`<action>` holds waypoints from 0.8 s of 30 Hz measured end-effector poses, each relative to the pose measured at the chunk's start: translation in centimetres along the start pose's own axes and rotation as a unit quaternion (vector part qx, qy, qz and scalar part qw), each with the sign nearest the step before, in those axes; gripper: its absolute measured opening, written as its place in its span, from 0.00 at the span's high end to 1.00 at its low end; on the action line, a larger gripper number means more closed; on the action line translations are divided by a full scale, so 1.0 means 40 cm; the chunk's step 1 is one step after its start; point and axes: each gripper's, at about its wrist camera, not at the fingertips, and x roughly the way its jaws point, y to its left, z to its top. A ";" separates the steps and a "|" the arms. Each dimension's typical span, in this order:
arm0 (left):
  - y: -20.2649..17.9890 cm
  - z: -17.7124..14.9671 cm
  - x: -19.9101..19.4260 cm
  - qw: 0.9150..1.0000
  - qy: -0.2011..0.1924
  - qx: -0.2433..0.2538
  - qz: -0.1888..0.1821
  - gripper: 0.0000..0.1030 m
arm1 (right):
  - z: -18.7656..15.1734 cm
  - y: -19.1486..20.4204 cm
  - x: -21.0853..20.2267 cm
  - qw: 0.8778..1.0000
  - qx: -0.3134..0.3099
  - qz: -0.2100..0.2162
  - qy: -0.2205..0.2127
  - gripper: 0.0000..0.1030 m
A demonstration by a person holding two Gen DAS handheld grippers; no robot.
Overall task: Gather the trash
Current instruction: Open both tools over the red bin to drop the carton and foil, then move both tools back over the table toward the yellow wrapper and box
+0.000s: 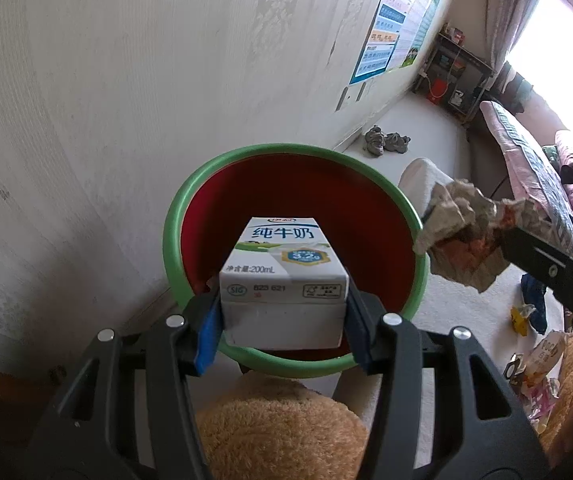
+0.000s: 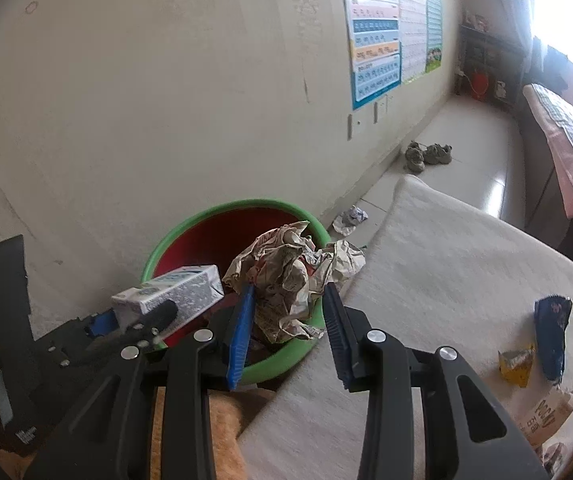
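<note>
Left wrist view: left tongs (image 1: 284,316) pinch milk carton (image 1: 286,272) over bin (image 1: 214,176) — poised for dropping. Right tongs (image 2: 290,320) clamp crumpled newspaper (image 2: 290,268) above the rim — next in.

A white milk carton (image 1: 284,280) lies level at frame centre, over the red, green-rimmed bin (image 1: 174,216); crumpled newspaper (image 1: 462,232) hangs at right.

Daylight enters from a window (image 1: 558,40) at upper right, blown out to white glare in both views. The wall (image 1: 126,80) is evenly lit, soft shadows only. Strong fisheye curvature; dark vignette at corners. Centre sharp; far room slightly hazy, washed out.
</note>
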 end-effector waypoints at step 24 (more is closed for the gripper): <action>-0.030 -0.018 0.003 0.999 -0.003 0.029 0.036 0.29 | -0.137 -0.137 -0.173 1.000 -0.005 -0.026 0.001 0.34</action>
